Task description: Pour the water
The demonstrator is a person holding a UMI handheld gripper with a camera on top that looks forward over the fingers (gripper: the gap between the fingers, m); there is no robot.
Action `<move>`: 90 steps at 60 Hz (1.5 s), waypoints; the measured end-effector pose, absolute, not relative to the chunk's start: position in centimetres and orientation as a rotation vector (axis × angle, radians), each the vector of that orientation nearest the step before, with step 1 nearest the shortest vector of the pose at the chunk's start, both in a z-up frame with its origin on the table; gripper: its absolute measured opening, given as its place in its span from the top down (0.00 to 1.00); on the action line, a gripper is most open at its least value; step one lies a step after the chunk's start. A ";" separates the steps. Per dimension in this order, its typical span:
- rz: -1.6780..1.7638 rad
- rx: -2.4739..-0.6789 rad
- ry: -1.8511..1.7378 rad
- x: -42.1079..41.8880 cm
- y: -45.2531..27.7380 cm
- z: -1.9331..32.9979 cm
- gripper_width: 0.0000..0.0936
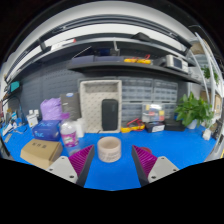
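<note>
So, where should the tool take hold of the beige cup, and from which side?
Grip the cup across its round side wall, coming straight ahead and low. It stands upright on the blue table, open mouth up, just beyond the open tool, and I see no handle.

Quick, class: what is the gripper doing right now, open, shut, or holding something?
Gripper: open, holding nothing; the beige cup stands on the blue table between its fingertips, untouched.

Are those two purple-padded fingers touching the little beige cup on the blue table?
Apart. The gripper view shows the cup standing on the blue table beyond the open gripper, with blue surface visible between the cup and each pad.
</note>
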State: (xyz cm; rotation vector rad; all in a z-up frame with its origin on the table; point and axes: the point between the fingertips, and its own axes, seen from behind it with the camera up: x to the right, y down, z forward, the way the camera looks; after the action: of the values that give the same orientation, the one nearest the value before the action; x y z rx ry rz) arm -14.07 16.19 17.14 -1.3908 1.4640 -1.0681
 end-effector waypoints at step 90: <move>-0.677 -1.094 1.461 1.8 32.5 13.5 0.59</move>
State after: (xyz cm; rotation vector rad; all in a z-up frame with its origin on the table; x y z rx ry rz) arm 1.81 32.48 13.53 -1.0936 1.4612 -0.6772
